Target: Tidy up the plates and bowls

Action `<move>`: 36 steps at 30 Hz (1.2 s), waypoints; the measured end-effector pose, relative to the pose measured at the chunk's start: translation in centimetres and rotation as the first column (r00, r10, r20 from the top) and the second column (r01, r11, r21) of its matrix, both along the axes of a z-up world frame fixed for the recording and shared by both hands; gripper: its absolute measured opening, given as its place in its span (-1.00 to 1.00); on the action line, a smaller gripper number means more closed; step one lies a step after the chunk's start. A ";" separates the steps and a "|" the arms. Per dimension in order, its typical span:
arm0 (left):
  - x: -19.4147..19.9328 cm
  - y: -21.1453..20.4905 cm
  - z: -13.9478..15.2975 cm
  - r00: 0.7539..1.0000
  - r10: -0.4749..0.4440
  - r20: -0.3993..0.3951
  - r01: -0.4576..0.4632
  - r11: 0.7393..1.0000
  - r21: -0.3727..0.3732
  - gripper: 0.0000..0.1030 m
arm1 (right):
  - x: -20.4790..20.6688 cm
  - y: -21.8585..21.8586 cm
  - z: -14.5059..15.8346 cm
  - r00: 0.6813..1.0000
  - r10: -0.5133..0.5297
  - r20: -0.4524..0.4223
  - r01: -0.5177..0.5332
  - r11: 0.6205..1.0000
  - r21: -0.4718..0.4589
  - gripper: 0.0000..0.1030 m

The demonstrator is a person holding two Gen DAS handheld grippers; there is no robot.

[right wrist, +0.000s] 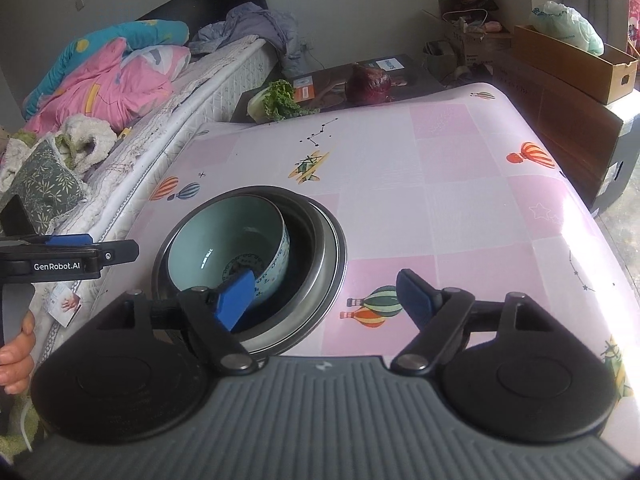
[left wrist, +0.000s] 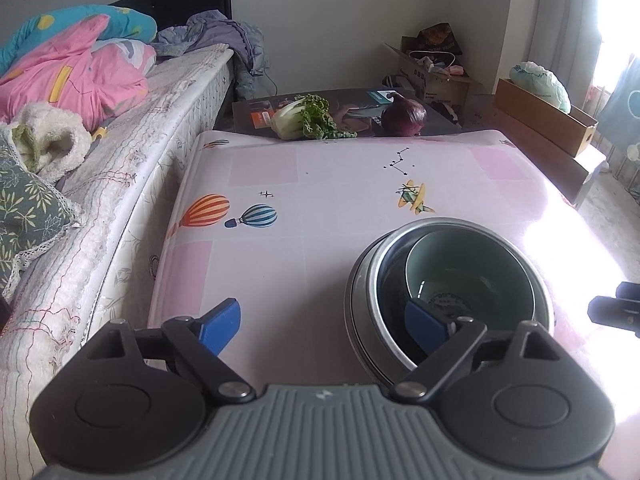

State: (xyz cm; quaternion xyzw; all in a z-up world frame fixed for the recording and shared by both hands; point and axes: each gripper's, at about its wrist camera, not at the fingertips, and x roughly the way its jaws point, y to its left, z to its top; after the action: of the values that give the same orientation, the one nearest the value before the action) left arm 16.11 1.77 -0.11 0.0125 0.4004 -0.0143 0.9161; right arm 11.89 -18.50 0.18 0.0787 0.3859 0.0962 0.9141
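Pink checked oilcloth with balloon and plane prints covers counter [right wrist: 460, 208]; bed with pink-and-blue quilt [left wrist: 76, 68] alongside, cardboard boxes [right wrist: 576, 64] behind. Pale green ceramic bowl [right wrist: 228, 240] sits tilted inside steel bowl [right wrist: 320, 264] on counter. Right gripper [right wrist: 326, 296] angled down, blue fingers [right wrist: 236, 296] spread, empty, left finger over nested bowls. Left gripper [left wrist: 320, 326] angled down, fingers spread, empty, right finger over steel bowl's rim. Hand [right wrist: 16, 354] grips left gripper's handle.

Outer bowl [right wrist: 320, 240]: brushed metal, dull sheen. Inner bowl [right wrist: 224, 232]: glazed ceramic, glossy pale green, patterned outside. Tablecloth [left wrist: 340, 184]: smooth, shiny printed plastic, glare at the window side. Gripper pads [left wrist: 220, 324]: matt blue plastic. Mattress [left wrist: 120, 184]: quilted cloth. Box [right wrist: 576, 64]: plain cardboard.
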 end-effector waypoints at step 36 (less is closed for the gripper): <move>-6.6 -0.8 -0.7 0.989 0.102 -0.110 -0.102 0.995 0.009 0.99 | -6.5 5.2 0.2 0.986 -0.163 0.017 0.161 0.940 -0.301 0.97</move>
State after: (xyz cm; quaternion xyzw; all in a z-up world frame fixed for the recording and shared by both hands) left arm 9.48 0.99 -0.76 -0.0073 0.4506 0.0325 0.8921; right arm 5.34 -13.34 0.43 -0.0298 0.3920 -0.0396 0.9186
